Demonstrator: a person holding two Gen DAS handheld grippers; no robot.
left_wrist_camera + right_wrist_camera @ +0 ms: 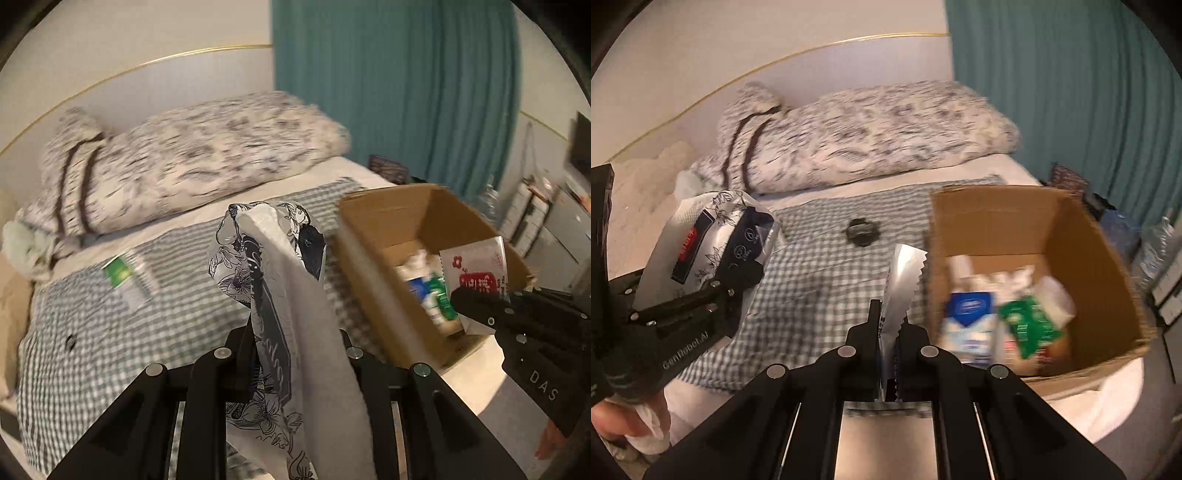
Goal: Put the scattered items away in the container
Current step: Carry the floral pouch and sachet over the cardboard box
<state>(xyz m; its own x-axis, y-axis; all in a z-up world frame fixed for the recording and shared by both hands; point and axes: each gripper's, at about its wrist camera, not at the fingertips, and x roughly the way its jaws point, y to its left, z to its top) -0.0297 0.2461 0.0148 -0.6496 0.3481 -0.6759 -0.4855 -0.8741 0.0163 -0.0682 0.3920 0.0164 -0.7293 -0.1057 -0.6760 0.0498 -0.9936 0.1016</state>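
Cardboard box on bed's right, partly filled. Carry step: left tool pinching tissue pack, right tool pinching sachet. Next: over box, release.

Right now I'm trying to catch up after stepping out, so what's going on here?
A person is tidying items off a bed into an open brown cardboard box. The left gripper is shut on a floral-printed white tissue pack; the right gripper is shut on a silver zigzag-edged sachet. Both are held beside the box, not yet dropped. A small green packet is lying on the checked blanket.
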